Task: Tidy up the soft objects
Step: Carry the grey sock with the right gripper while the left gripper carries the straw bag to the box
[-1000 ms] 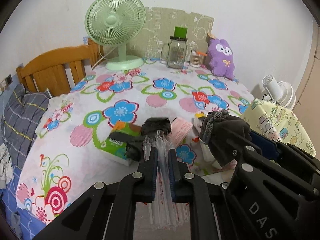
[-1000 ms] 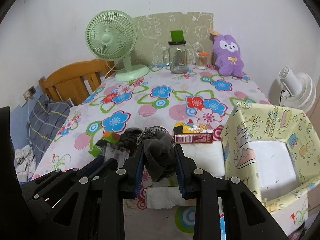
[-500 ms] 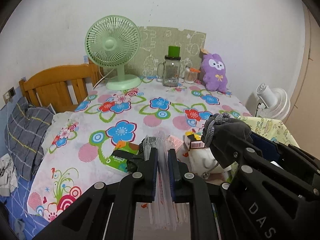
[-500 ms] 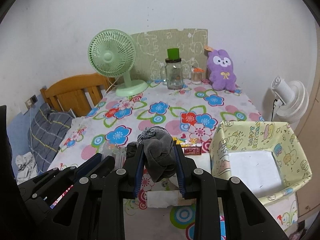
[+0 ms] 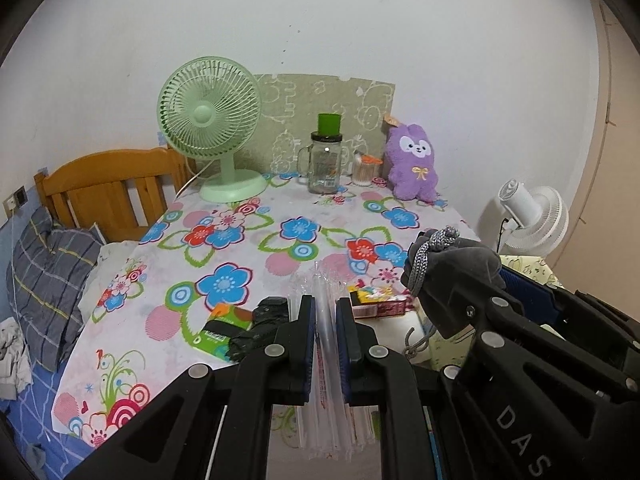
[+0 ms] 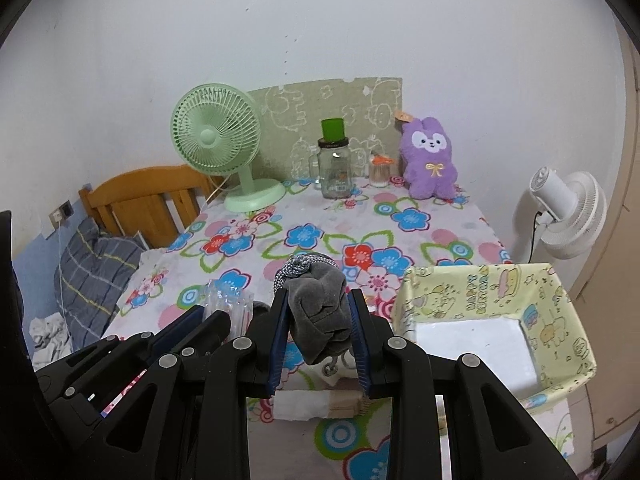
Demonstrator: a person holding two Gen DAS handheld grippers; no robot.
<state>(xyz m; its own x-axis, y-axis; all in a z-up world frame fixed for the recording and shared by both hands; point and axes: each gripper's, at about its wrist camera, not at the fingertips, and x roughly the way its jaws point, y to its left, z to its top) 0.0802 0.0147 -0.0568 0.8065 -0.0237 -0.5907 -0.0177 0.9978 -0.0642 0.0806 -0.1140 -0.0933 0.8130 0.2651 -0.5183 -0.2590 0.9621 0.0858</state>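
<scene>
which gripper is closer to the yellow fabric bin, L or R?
Right. The right gripper, shut on the grey pouch, sits just left of the yellow bin. The left gripper, clamping a clear plastic packet, is further left.

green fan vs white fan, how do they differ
The green fan stands on the flowered tablecloth at the back left; the white fan stands off the table's right edge. The green fan faces the camera with its grille upright; the white fan shows its motor housing, grille turned away. Both have round grilles.
</scene>
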